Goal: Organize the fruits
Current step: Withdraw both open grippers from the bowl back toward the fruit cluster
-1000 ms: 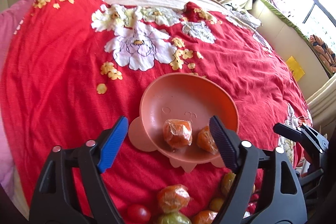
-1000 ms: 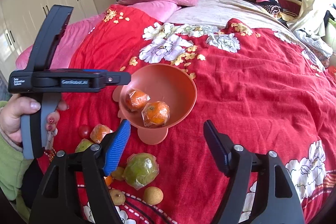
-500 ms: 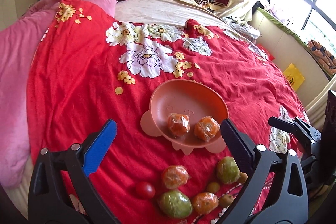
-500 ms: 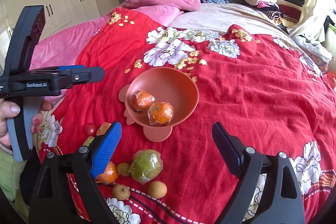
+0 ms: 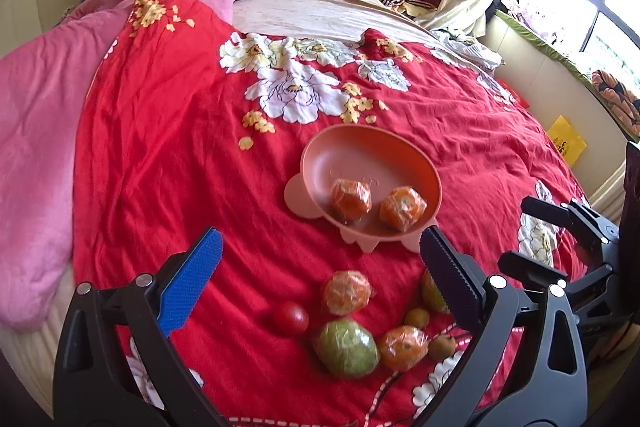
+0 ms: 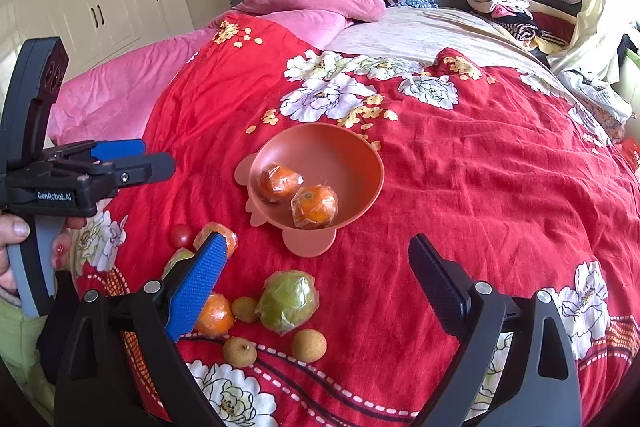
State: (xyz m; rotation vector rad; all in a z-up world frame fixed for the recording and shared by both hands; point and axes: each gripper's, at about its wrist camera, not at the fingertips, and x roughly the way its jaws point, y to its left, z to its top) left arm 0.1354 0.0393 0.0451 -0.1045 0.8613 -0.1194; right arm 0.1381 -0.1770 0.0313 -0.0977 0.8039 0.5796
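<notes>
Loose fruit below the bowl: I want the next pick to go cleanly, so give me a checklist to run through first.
1. Left gripper empty, jaws just opened wide: ok.
2. Right gripper empty, jaws just opened: ok.
3. Bowl upright, room left beside its two wrapped oranges: ok.
4. Green fruit unobstructed from above: ok.
5. Small brown fruit touching it: not ok.
6. Wrap slipperiness: cannot tell.

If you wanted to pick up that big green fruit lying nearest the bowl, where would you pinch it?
Probably across the widest middle of the green fruit, coming down from above. It is round and wrapped in slippery film, so a grip off-centre may slide. Put one finger on the open bedspread side, the other between it and the small brown fruit touching it.
</notes>
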